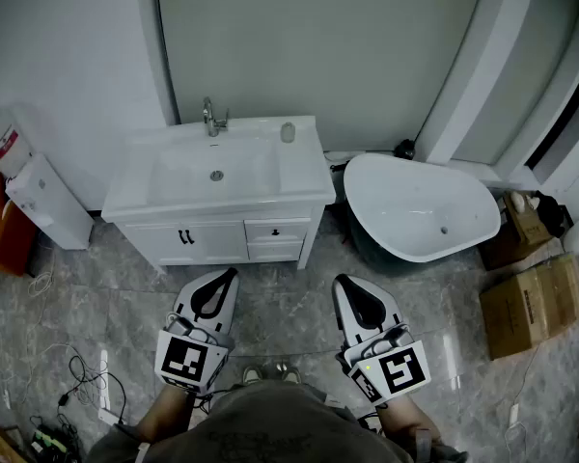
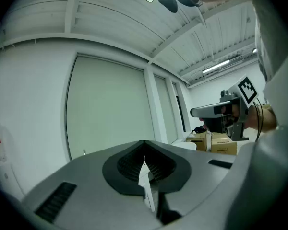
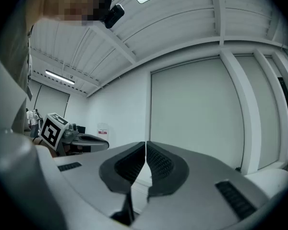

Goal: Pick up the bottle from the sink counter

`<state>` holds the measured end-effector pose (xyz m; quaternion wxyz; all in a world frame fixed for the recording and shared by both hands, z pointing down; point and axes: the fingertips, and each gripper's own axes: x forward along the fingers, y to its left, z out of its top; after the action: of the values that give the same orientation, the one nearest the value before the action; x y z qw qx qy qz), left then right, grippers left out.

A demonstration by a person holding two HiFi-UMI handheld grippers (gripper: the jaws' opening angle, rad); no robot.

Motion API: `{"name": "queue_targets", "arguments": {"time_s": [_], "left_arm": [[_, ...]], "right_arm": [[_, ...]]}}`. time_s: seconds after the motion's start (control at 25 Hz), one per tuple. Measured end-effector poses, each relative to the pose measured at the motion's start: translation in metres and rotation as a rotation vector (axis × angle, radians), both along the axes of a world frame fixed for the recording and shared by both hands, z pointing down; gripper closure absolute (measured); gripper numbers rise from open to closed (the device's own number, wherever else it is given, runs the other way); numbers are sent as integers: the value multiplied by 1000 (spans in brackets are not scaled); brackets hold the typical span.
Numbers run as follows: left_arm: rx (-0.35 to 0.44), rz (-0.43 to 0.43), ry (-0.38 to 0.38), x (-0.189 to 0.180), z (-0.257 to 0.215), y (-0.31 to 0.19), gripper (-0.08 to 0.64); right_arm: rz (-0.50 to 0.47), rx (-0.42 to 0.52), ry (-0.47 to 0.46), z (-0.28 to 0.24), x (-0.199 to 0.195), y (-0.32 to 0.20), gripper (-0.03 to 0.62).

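White glossy sink counter (image 1: 304, 183) carries a small pale cylindrical bottle (image 1: 288, 132), upright at its back right corner, near the chrome tap (image 1: 212, 119). Left gripper (image 1: 232, 274) and right gripper (image 1: 339, 281), jaws closed and empty, hang over open grey marbled floor (image 1: 282, 302) before the counter's front edge, well apart from the bottle.

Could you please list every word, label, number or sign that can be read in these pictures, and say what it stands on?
No text can be read.
Red label on the water jug: too small to read.
Left marker cube and right marker cube: black-and-white square patterns, no words.
Cardboard boxes: any print is too blurred to read.
Bottle: no label can be made out.
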<state>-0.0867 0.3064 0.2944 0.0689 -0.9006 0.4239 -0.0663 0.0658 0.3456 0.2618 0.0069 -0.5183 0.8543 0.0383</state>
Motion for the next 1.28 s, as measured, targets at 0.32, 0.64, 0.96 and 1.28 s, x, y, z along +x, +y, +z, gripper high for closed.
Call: {"name": "queue_targets", "arguments": {"time_s": [0.32, 0.64, 0.96, 1.28], "left_arm": [[2, 0, -11, -11, -1, -5, 541], [-11, 6, -20, -5, 5, -11, 541], [-18, -6, -24, 16, 6, -12, 541], [-18, -30, -50, 45, 22, -8, 541]], "right_arm": [[-17, 1, -19, 0, -18, -9, 560], [-2, -10, -18, 6, -10, -17, 560], [-13, -37, 3, 14, 10, -21, 560], [-39, -53, 4, 31, 38, -24, 560]]}}
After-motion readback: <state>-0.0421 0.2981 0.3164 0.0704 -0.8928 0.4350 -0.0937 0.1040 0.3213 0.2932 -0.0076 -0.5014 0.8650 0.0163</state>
